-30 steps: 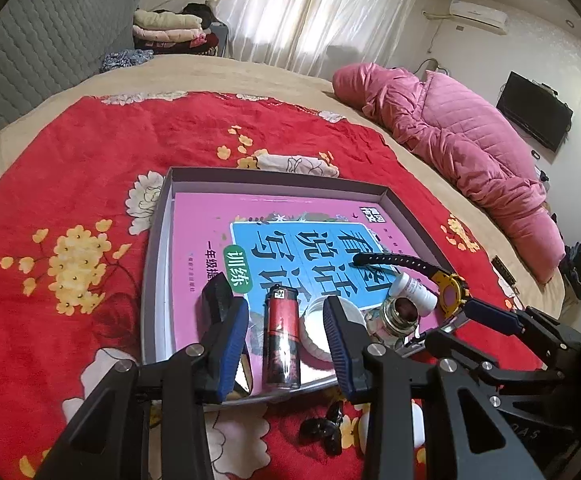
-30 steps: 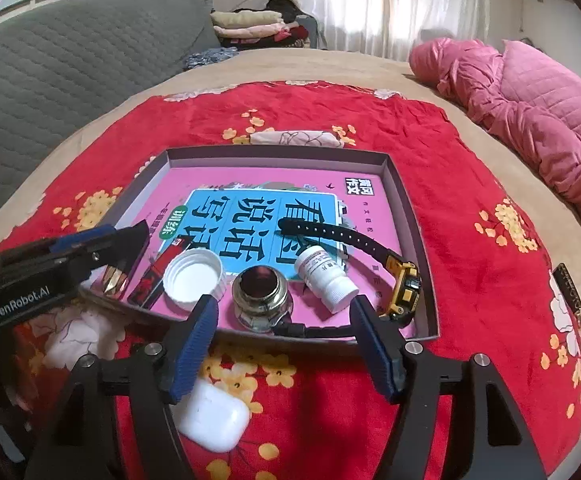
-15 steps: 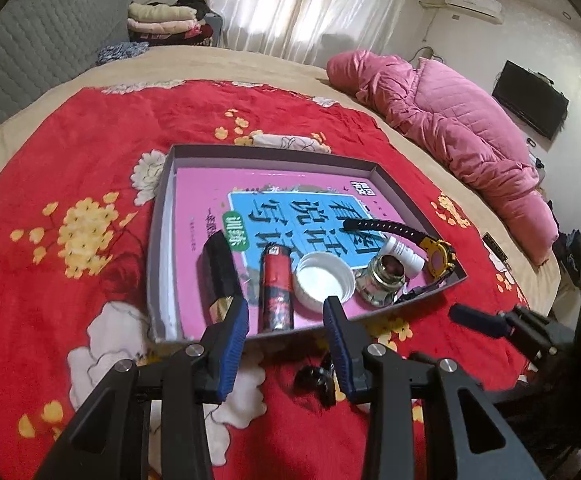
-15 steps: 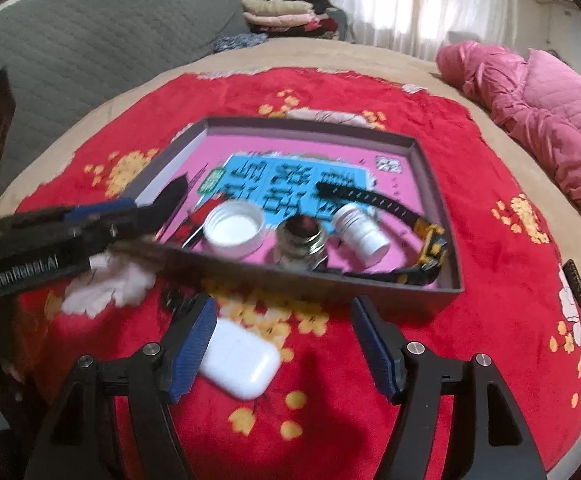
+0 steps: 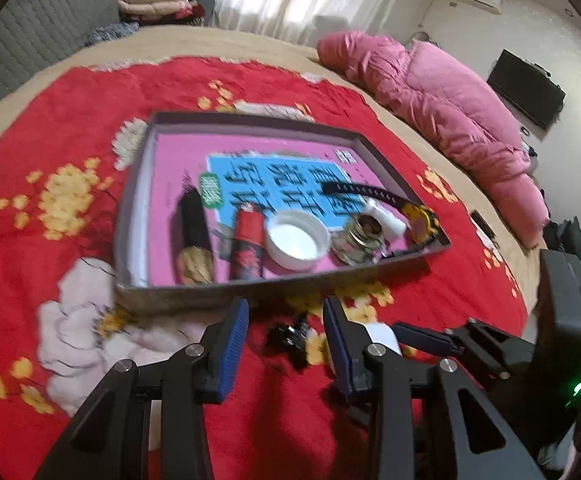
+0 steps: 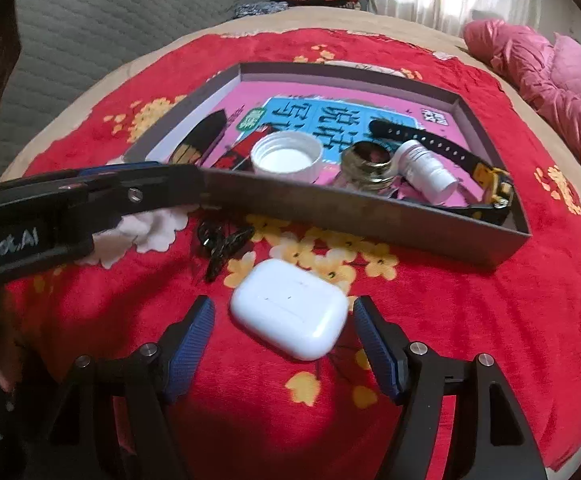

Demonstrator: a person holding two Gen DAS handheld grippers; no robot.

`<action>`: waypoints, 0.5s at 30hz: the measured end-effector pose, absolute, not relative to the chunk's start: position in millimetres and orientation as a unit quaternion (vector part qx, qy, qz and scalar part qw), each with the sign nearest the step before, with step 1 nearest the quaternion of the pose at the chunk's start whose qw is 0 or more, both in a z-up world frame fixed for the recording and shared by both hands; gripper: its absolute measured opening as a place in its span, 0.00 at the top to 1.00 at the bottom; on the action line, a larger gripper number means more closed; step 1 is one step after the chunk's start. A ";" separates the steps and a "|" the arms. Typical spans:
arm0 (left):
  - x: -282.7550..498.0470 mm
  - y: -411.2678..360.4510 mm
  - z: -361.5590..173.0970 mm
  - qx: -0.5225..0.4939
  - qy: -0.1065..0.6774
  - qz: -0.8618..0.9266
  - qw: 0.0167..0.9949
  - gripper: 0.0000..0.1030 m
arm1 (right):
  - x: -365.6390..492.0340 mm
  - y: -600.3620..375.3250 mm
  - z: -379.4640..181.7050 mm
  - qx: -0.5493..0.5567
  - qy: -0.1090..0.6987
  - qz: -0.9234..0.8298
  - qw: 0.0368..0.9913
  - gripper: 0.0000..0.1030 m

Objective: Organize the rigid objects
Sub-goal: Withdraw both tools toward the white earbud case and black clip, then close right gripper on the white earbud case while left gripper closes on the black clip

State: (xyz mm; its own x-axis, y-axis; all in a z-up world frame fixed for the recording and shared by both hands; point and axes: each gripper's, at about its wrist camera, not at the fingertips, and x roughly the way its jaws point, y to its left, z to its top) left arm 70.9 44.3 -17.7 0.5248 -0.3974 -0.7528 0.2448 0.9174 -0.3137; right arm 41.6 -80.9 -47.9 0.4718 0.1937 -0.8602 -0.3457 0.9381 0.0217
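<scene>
Red floral blanket (image 5: 70, 120) fills the left wrist view, and the left gripper (image 5: 286, 332) has pulled back from the grey tray (image 5: 130, 216): a second ago its fingers reached in around the red lighter (image 5: 246, 240), now they stand spread and empty in front of the tray's near wall. Directly between the fingertips, just ahead on the blanket, lies a small black clip (image 5: 290, 334). Beyond it in the tray sit the black and gold tube (image 5: 194, 236), the lighter, the white cap (image 5: 296, 240), the metal fitting (image 5: 360, 236), the white bottle (image 5: 386, 220) and the yellow-faced watch (image 5: 418, 216). The lighter looks delivered, so the clip is the likely next target.

In the right wrist view, the right gripper (image 6: 282, 344) has also drawn back and dropped low. Its jaws are wide apart with nothing held, and the white earbud case (image 6: 290, 308) lies between the fingertips, not clearly touched. Ahead and to the left is the black clip (image 6: 220, 240), then the tray wall (image 6: 370, 212). The left gripper (image 6: 122, 196) crosses from the left. The case and clip appear to be the only pieces left outside.
</scene>
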 end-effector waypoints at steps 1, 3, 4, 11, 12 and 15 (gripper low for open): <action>70.5 42.1 -19.8 -0.080 0.454 -0.186 0.868 0.62 | 42.0 -80.0 -50.1 -0.080 0.490 0.156 0.854 0.28; 71.0 39.1 -24.3 -0.072 0.463 -0.187 0.863 0.62 | 43.9 -80.3 -55.0 -0.074 0.496 0.155 0.851 0.28; 71.6 38.3 -26.4 -0.072 0.467 -0.188 0.861 0.62 | 45.0 -81.2 -57.2 -0.068 0.499 0.153 0.850 0.28; 74.0 31.4 -43.1 -0.066 0.491 -0.193 0.847 0.62 | 47.9 -82.5 -64.2 -0.066 0.488 0.149 0.858 0.28; 74.1 29.9 -45.0 -0.063 0.493 -0.192 0.846 0.62 | 47.8 -83.9 -64.4 -0.062 0.487 0.150 0.858 0.28; 75.8 27.0 -50.3 -0.057 0.499 -0.188 0.844 0.62 | 47.1 -85.0 -64.7 -0.062 0.484 0.152 0.860 0.28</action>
